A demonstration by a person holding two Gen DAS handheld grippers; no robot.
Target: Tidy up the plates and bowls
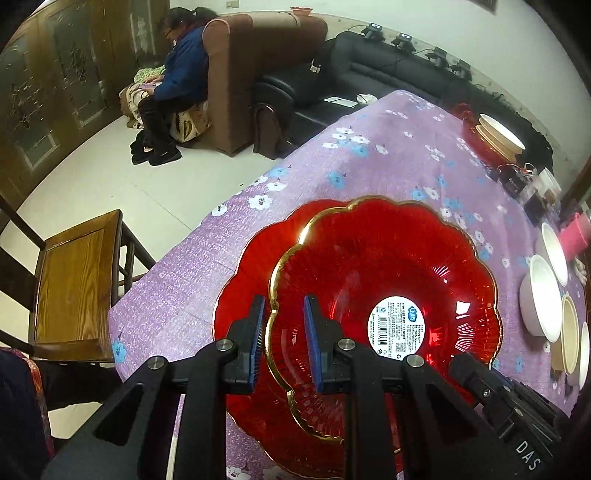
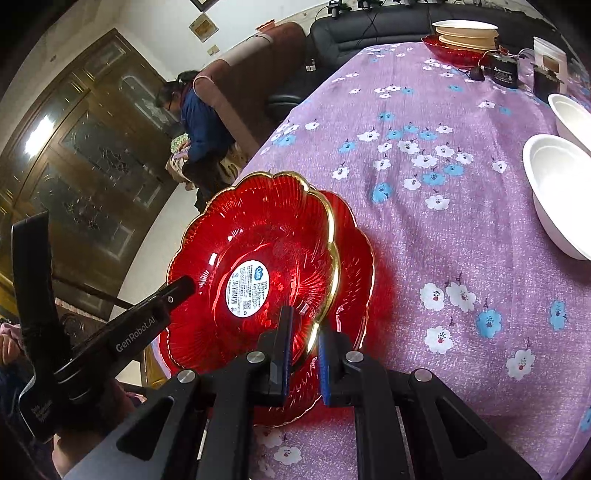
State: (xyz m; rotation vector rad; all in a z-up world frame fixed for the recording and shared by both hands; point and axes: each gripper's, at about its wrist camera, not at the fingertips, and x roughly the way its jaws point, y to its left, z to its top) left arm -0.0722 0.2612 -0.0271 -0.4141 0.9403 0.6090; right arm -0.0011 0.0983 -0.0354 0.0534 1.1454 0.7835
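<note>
A red scalloped glass plate with a gold rim and a white label (image 1: 384, 280) (image 2: 255, 258) is held tilted above a second red plate (image 1: 251, 280) (image 2: 354, 258) that lies on the purple flowered tablecloth. My left gripper (image 1: 284, 325) straddles the upper plate's near rim, with the rim between its blue pads. My right gripper (image 2: 304, 332) is shut on the same plate's opposite rim. The left gripper's black body (image 2: 147, 317) shows in the right wrist view. White bowls (image 1: 541, 299) (image 2: 561, 192) lie to the right.
A stack of cream plates on a red plate (image 1: 498, 136) (image 2: 465, 33) stands at the table's far end, beside a black battery with wires (image 2: 504, 70). A wooden chair (image 1: 74, 280) stands at the table's left edge. A person sits on a brown sofa (image 1: 184, 74).
</note>
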